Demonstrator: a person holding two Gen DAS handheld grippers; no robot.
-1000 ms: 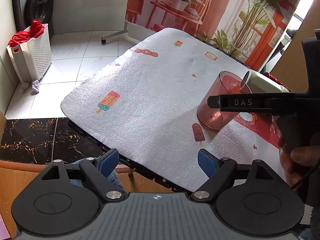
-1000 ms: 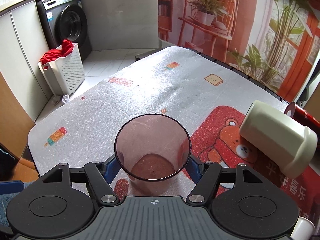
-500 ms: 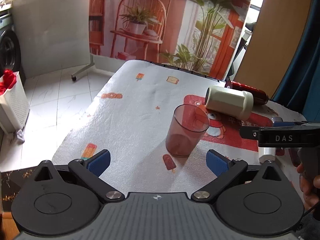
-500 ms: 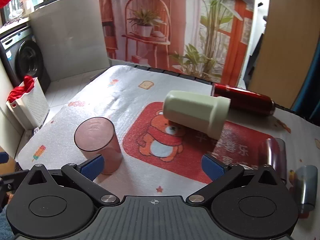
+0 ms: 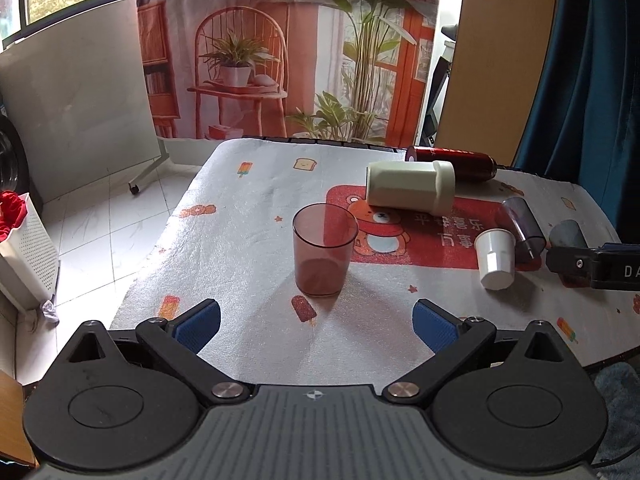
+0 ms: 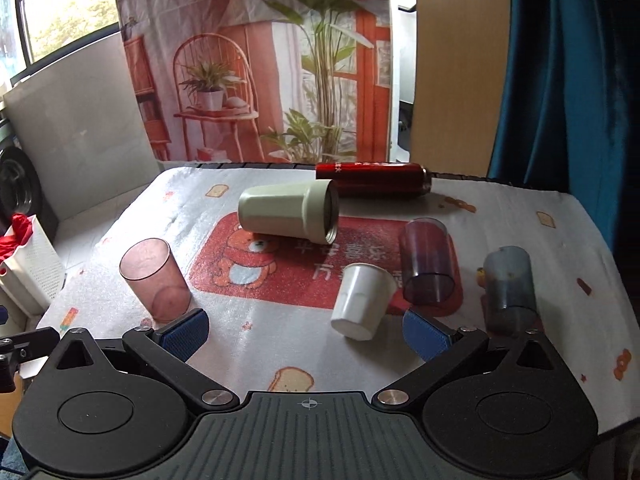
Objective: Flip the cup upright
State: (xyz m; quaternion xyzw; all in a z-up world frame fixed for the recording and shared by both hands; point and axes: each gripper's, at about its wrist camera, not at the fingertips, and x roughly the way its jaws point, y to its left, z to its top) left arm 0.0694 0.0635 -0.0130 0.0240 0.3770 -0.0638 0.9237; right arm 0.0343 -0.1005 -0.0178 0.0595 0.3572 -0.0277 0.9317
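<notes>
A pink see-through cup (image 5: 323,250) stands upright on the white mat; it also shows in the right wrist view (image 6: 156,280). A cream mug (image 6: 290,212) lies on its side on the red bear print, also in the left wrist view (image 5: 410,190). A small white cup (image 6: 362,300) lies on its side, as do a purple tumbler (image 6: 428,266) and a grey tumbler (image 6: 510,286). My left gripper (image 5: 316,322) is open and empty, just short of the pink cup. My right gripper (image 6: 306,330) is open and empty, just short of the white cup.
A red can (image 6: 374,178) lies at the table's far edge. A white laundry basket (image 5: 24,248) with red cloth stands on the tiled floor to the left. A blue curtain (image 6: 580,80) hangs at the right. The table (image 6: 532,396) ends close at the front.
My right gripper let go of the pink cup, which now stands upright, and swung right toward the white cup. My left gripper pulled back and turned to face the pink cup.
</notes>
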